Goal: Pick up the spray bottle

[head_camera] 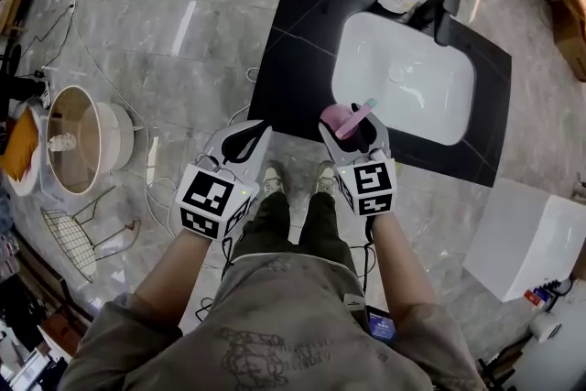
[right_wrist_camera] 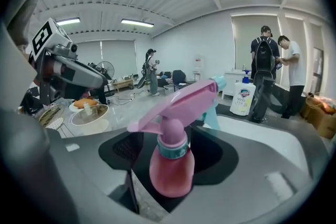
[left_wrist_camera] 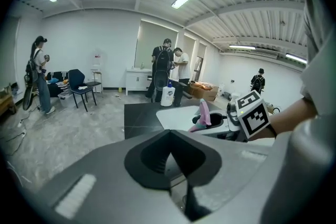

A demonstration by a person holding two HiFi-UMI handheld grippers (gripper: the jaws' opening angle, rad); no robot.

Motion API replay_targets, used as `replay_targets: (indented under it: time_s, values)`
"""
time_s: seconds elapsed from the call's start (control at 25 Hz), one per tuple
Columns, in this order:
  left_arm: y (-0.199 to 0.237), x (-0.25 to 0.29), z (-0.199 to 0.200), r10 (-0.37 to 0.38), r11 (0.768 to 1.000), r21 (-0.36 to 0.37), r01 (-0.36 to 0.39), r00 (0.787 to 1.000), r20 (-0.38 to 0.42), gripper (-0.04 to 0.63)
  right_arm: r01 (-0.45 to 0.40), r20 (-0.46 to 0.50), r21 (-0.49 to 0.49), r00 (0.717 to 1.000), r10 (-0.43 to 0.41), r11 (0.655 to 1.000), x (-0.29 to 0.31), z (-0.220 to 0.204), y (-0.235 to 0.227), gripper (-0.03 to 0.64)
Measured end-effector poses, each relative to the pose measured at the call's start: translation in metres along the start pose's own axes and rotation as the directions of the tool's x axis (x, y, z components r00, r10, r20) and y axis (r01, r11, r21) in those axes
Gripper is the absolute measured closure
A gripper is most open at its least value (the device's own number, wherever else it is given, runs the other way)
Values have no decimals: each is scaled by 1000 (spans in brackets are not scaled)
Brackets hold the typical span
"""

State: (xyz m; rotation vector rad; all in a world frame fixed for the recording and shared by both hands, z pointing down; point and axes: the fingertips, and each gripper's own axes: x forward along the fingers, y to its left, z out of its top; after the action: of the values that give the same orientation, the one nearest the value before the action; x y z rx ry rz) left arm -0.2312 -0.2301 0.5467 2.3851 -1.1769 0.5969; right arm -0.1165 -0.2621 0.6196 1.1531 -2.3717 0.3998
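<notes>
The step in hand is judged to be the grasp itself. The right gripper (right_wrist_camera: pixel 170 134) is set around the spray bottle (right_wrist_camera: pixel 171 161). Its jaws stand apart, and a dark gap is seen on each side of the bottle's body, so no pad is seen to press yet. The left gripper (left_wrist_camera: pixel 169 134) is closed with nothing between its jaws, and it is held to the left of the bottle, well clear of it.

A good grasp is thought to need the pads closed squarely on the rounded body below the collar. The trigger and the long head should be kept out of the jaws. The body should be centred in the pads before any lift, since smooth, curved plastic is likely to slip or twist. A straight upward lift is advised, so that the basin's rim is not struck.

In the head view the bottle (head_camera: pixel 343 118) is found just below the middle of the frame, at the lower edge of the black countertop (head_camera: pixel 293 59) and just beside the lower left rim of the white basin (head_camera: pixel 430 128). Whether it rests on the countertop cannot be told. A translucent pink body, a teal collar, a pink trigger head and a teal nozzle tip are seen. The bottle is upright, with its head pointed toward the upper right of the right gripper view.
</notes>
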Motion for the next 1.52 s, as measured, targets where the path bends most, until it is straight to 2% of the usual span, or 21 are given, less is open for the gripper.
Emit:
replay_targets:
  time_s: [0.08,0.16,0.44,0.72,0.88,1.08,1.24,1.4,1.52]
  values:
    - [2,-2,-3,13,1000,-7,-13,1000,1,595,11,3,0,1000,-11,1000,4,2,-2,342]
    - [4,-4,-5,20,1000,-13,-20,1000,1,595,20,8,2,1000,-20,1000,6,5,-5,398]
    - [3,-13,3,30,1000,-4,-30,999,23,595,-17,17,1,1000,17,1000,-1,23,-2,437]
    - [6,-26,33,57,998,33,-60,996,74,595,-15,78,-35,997,18,999,-29,82,-7,439]
    - [9,-36,64,73,996,51,-80,989,127,595,-30,137,-69,990,39,997,-50,135,-6,439]
    - [9,-50,114,85,988,109,-110,974,211,595,-19,266,-116,963,49,993,-82,209,-5,439]
    - [7,-66,158,90,979,148,-138,951,295,595,-14,358,-159,931,71,987,-110,257,4,439]
    - [0,-85,194,88,962,212,-173,930,357,595,17,425,-209,902,75,978,-141,291,10,439]
    - [-2,-101,212,104,949,234,-211,911,400,595,42,475,-216,877,68,975,-165,308,10,439]
